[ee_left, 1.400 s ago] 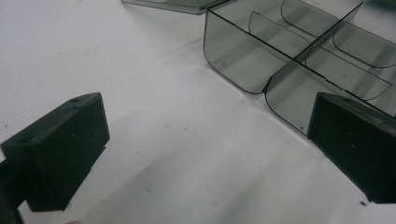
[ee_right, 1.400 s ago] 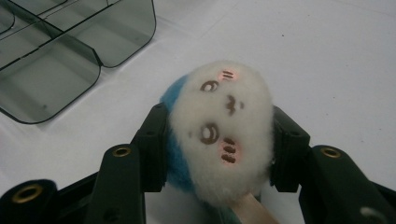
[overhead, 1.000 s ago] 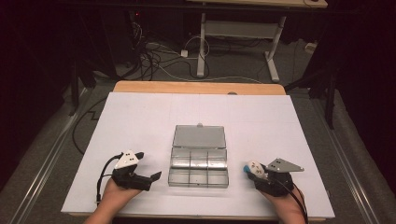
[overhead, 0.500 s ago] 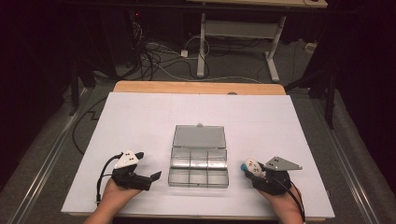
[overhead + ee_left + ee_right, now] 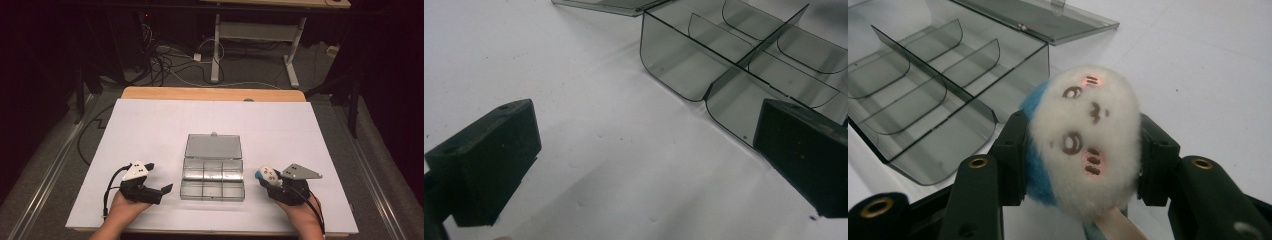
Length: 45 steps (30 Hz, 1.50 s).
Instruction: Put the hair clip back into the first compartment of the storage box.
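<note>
Nearest the viewer, two hands hold a claw each at the front edge of a white table (image 5: 150,125). The right claw (image 5: 264,176) grips a small plush toy (image 5: 1088,145), white and fluffy with a drawn face and a blue back; its pads press the toy from both sides. The left claw (image 5: 162,192) holds nothing, its jaws standing wide apart over bare table.

Between the two claws lies a clear plastic organiser box (image 5: 213,180), its lid (image 5: 214,147) folded flat on the far side. The box is divided into six compartments in two rows of three, and its long axis runs left to right.

The relation that matters: the box sits just beside the toy, towards the middle of the table, and the right hand is the one carrying the toy. The near right compartment looks the closest drop point.

The compartments look empty, though glare on the clear walls makes that hard to confirm. The toy's lower part is hidden behind the jaws. Beyond the table, cables and desk legs sit in dim light.
</note>
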Motion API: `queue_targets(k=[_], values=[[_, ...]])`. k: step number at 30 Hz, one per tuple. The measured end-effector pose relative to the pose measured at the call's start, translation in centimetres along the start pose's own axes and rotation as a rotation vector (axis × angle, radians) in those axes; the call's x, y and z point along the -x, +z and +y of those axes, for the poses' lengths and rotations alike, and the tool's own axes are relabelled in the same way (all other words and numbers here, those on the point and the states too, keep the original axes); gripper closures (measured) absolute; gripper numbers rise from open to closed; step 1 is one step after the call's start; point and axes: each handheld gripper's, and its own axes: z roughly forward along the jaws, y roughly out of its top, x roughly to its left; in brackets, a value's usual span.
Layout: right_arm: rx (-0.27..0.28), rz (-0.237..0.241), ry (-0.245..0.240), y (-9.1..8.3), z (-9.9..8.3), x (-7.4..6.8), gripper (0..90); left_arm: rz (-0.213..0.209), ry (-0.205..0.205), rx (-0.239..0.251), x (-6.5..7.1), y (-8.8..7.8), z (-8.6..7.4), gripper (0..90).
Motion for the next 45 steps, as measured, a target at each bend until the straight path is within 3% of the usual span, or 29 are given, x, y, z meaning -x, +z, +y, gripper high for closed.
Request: queue_targets(k=[18, 45], values=[[0.046, 0.061, -0.045, 1.0, 3.1, -1.8, 51.1, 0.004, 0.000, 0.000, 0.0, 0.0, 0.0, 0.0], [0.021, 0.150, -0.119, 4.2, 5.0, -5.4, 51.1, 0.001, 0.005, -0.001, 0.0, 0.0, 0.0, 0.0]])
